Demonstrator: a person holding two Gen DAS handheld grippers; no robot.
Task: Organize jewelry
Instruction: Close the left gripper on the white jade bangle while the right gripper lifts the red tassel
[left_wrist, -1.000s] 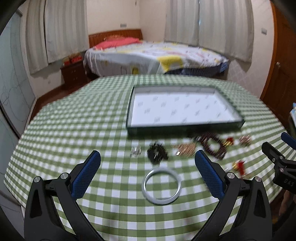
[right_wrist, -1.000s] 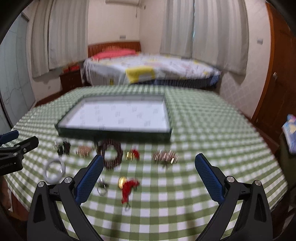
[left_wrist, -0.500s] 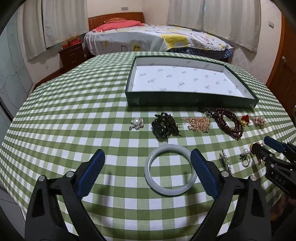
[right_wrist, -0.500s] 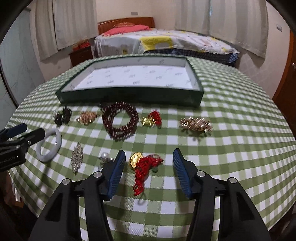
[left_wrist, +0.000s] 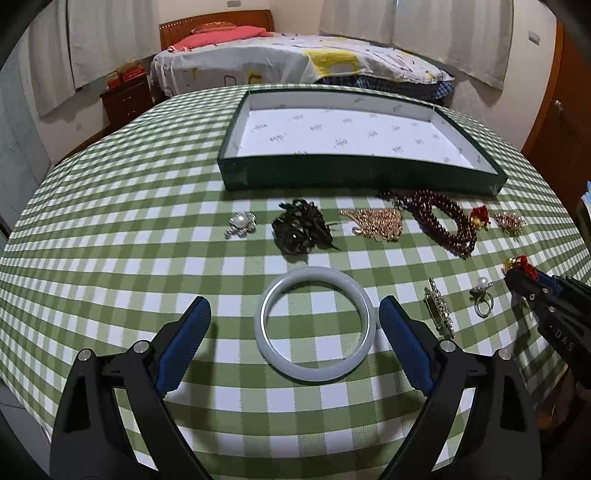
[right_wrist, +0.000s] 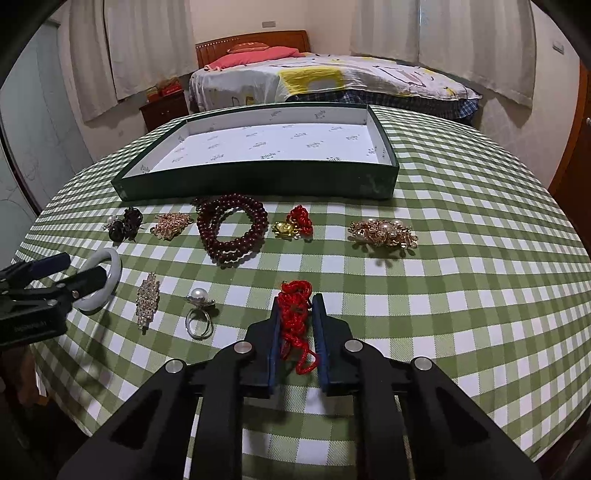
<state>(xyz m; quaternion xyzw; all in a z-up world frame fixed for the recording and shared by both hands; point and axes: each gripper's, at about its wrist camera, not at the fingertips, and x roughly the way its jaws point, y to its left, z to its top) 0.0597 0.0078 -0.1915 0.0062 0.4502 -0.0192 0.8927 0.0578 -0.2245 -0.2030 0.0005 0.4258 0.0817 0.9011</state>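
Note:
A pale jade bangle (left_wrist: 316, 324) lies flat on the checked cloth between the fingers of my left gripper (left_wrist: 293, 320), which is open around it. My right gripper (right_wrist: 298, 301) is shut on a red knotted cord charm (right_wrist: 295, 319), low over the table; it shows at the right edge of the left wrist view (left_wrist: 517, 275). A dark green tray (left_wrist: 362, 172) with white lining stands empty at the back. In front of it lie a dark red bead bracelet (right_wrist: 231, 232), gold brooches (right_wrist: 384, 232), a black flower clip (left_wrist: 299, 229) and a pearl ring (right_wrist: 199, 314).
A pearl brooch (left_wrist: 240, 223), a rhinestone clip (right_wrist: 147, 299) and a red-and-gold charm (right_wrist: 295, 225) also lie on the round table. The table edge curves close in front. A bed (right_wrist: 332, 81) and a wooden door (left_wrist: 554, 110) stand behind.
My right gripper has closed from open onto the red cord charm. My left gripper has moved forward and down so its fingers straddle the jade bangle.

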